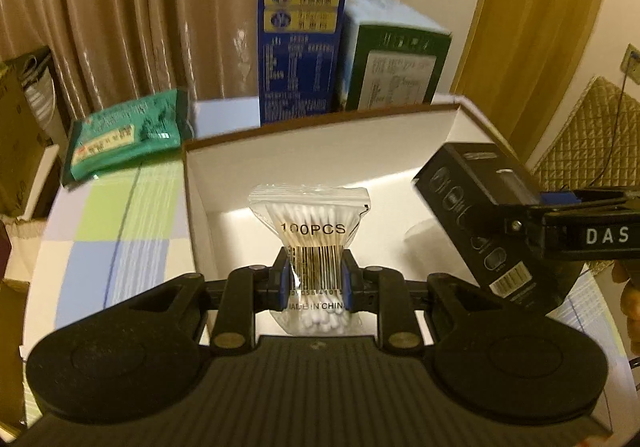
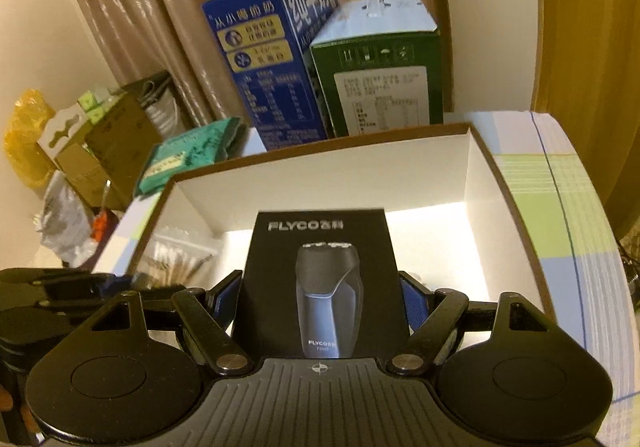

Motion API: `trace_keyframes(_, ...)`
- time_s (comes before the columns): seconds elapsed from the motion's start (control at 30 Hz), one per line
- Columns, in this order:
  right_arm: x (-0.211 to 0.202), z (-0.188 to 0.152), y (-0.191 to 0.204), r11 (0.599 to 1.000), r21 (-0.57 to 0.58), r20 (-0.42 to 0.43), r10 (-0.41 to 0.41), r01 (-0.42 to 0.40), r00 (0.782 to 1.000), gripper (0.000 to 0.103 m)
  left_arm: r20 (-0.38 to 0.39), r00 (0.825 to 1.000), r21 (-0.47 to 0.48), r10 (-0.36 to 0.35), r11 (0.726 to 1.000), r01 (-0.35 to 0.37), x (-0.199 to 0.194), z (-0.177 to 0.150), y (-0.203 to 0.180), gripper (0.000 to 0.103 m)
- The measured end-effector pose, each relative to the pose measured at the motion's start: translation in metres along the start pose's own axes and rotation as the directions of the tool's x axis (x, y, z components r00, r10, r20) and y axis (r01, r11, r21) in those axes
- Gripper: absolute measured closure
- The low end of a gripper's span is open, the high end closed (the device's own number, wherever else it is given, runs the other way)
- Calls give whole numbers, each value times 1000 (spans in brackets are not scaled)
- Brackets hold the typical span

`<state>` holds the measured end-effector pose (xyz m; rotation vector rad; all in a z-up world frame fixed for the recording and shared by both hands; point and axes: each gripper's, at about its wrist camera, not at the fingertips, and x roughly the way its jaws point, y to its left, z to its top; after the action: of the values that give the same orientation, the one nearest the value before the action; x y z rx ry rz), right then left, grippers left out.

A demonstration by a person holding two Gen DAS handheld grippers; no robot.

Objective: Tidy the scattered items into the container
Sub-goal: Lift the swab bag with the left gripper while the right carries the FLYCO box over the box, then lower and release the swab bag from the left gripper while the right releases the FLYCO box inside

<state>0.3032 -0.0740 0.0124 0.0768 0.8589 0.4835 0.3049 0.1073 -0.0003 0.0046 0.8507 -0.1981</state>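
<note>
Cotton-swab bag (image 1: 310, 243) and shaver box (image 2: 324, 283), each clamped in closed jaws at lower centre frame, are best lowered fully inside white container (image 1: 320, 143) before release.

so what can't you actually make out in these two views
- Floor of the white box: partly hidden by the cotton swab bag in the left gripper and the shaver box in the right gripper.
- Fine print on the blue carton and green carton: blurred.
- Green packet label: too blurred to read.

The checked tablecloth (image 1: 120, 215) (pastel squares) carries the white box (image 1: 320, 151), green packet (image 1: 124, 135) and two cartons.
</note>
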Motion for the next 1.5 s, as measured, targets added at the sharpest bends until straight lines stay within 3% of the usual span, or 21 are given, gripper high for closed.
trace_keyframes(0.57,49,-8,-11,999,15,-71,-45,47,996,27,-160,986,-7,36,999,-37,71,-3,-7,81)
trace_keyframes(0.77,54,-9,-11,999,20,-76,-42,44,996,27,-163,985,-4,50,999,-51,72,-4,-6,68)
trace_keyframes(1.23,65,-12,-7,999,-14,-94,-34,33,995,27,-159,984,6,73,997,-73,69,-1,-3,63)
trace_keyframes(1.5,47,-4,-12,999,-43,-70,-32,29,997,26,-159,985,19,73,997,-70,66,-2,-6,56)
